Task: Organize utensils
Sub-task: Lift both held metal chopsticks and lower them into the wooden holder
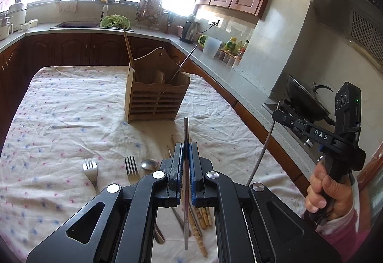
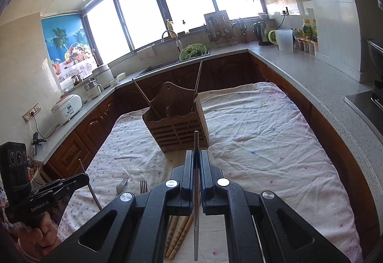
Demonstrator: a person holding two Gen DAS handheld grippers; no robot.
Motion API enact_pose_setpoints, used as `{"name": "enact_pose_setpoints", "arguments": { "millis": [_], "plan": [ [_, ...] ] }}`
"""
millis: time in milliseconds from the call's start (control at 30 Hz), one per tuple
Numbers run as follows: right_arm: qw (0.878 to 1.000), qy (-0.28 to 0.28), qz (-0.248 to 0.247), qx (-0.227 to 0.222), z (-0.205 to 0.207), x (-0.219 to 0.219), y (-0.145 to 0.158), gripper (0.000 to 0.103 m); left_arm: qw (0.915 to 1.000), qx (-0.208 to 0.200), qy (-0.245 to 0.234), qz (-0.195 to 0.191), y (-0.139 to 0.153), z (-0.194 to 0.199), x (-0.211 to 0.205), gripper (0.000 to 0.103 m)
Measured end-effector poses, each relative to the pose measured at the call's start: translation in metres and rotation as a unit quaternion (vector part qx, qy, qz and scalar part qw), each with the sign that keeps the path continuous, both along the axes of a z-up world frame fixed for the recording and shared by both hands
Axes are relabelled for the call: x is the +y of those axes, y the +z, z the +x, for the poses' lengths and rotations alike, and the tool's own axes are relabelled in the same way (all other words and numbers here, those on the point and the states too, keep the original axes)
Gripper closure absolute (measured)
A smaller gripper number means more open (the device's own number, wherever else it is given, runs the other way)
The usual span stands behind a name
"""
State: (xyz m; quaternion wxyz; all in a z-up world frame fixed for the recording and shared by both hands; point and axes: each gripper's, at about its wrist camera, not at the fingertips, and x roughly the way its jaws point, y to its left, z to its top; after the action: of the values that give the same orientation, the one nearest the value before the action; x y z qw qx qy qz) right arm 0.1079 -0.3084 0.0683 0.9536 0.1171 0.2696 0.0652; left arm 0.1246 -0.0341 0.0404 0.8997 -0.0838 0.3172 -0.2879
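We hold one steel chopstick (image 1: 186, 167) in each gripper (image 1: 186, 145), jaws pinching mid-shaft. It looks thin, stiff, probably slippery. The holder (image 1: 156, 98) stands ahead.

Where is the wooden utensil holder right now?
The wooden utensil holder stands upright near the middle of the cloth-covered table, straight ahead of both grippers and beyond the forks lying on the cloth.
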Motion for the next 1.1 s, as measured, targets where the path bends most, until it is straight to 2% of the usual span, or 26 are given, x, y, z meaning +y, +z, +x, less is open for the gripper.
{"name": "enact_pose_setpoints", "arguments": {
  "millis": [633,900,1100],
  "plan": [
    [1.000,0.003,0.007,-0.019,0.021,0.001,0.011,0.099,0.9985,-0.045,0.021,-0.024,0.022,0.018,0.012,0.099],
    [0.999,0.001,0.016,-0.047,0.047,0.000,0.031,0.099,0.9955,-0.084,0.028,-0.033,0.046,0.044,0.011,0.099],
    [0.996,-0.012,0.036,-0.082,0.083,-0.006,0.054,0.099,0.9909,-0.117,0.048,-0.045,0.063,0.079,0.012,0.099]
  ]
}}
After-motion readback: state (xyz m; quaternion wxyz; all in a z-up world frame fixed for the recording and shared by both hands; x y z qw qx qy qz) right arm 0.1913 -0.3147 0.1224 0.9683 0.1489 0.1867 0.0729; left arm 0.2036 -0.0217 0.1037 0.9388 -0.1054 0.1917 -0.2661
